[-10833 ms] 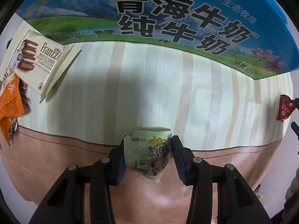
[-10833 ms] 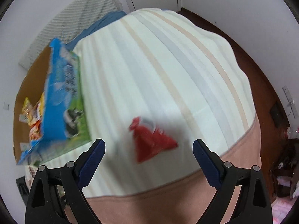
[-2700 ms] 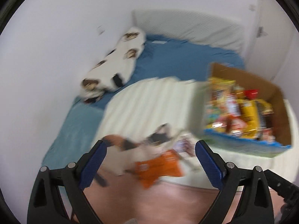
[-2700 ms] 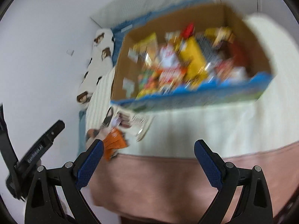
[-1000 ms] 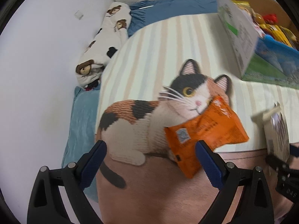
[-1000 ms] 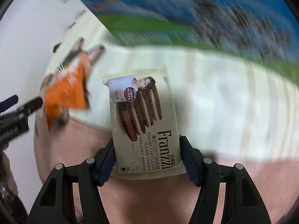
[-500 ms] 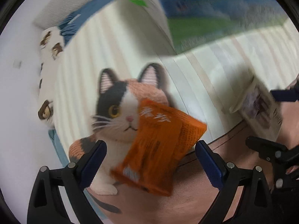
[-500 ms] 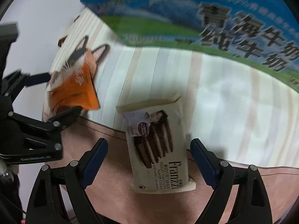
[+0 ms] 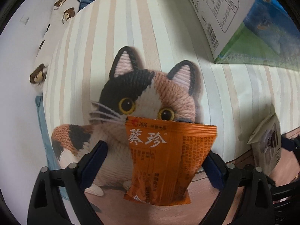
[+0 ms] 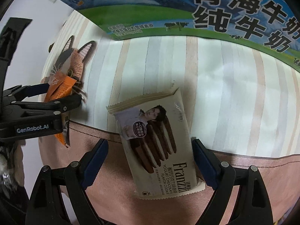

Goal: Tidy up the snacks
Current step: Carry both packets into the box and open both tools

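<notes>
- Left gripper [image 9: 155, 161]: pointing down over the orange snack packet [image 9: 165, 161]; jaws just closing, right pad at the packet's edge, left pad clear of it.
- Orange snack packet: flat on the cat-shaped mat [image 9: 150, 93], covering the cat's muzzle.
- Right gripper [image 10: 150, 161]: jaws wide, recently opened, straddling the Franzzi cookie pack [image 10: 157, 146]; no clamping.
- Franzzi cookie pack: lying on the striped cover [image 10: 225, 93], just in front of the blue milk carton box [image 10: 206, 7].

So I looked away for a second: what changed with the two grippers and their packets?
The right gripper opened, releasing the Franzzi cookie packet. The left gripper came down around the orange packet; its jaws have just been closing, not clearly pressing it. The milk box stays put.
</notes>
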The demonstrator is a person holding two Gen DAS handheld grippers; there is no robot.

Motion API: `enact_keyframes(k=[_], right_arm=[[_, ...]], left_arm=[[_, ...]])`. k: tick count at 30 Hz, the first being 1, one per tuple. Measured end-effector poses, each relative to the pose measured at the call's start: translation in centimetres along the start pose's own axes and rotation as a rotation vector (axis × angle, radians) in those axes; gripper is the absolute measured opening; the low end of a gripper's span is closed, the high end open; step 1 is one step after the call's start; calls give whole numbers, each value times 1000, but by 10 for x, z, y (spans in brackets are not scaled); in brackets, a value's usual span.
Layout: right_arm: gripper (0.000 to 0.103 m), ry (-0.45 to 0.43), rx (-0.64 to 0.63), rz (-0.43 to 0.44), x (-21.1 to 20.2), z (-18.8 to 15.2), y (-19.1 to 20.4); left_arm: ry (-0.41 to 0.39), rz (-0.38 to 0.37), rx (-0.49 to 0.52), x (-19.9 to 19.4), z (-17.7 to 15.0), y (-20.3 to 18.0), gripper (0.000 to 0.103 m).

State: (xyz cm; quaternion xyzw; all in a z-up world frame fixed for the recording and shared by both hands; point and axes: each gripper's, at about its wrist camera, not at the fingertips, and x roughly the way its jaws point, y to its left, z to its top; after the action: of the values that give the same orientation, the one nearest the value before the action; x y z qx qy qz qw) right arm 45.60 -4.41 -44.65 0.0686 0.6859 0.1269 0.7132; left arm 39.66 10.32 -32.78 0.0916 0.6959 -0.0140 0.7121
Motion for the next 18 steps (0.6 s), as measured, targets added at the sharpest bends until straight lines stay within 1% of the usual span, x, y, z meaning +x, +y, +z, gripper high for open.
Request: enact_keyframes(k=[1, 2, 4, 5, 7, 12, 13, 15, 18], right_arm=[[89, -1, -1, -9, 1, 0, 1], [80, -3, -5, -29, 3, 0, 2], [71, -16, -4, -75, 2, -1, 2], [69, -21, 0, -77, 0, -1, 0], [68, -30, 18, -58, -6, -4, -10], [68, -33, 49, -84, -21, -13, -32], [68, -32, 55, -85, -19, -25, -40], [68, -29, 69, -81, -15, -30, -38], [69, -9, 105, -29, -12, -34, -48]], left_arm=[[-12, -12, -20, -2, -2, 2, 76], [-20, -13, -33, -3, -3, 2, 65], [-36, -19, -63, -9, -6, 2, 64], [-38, -24, -76, -10, -9, 6, 63], [-35, -38, -116, -11, -18, 8, 63], [-3, -97, -215, -9, -44, 3, 63], [2, -114, -229, -7, -50, 1, 63], [5, -113, -228, -3, -57, -4, 63], [-3, -110, -230, 2, -62, -3, 65]])
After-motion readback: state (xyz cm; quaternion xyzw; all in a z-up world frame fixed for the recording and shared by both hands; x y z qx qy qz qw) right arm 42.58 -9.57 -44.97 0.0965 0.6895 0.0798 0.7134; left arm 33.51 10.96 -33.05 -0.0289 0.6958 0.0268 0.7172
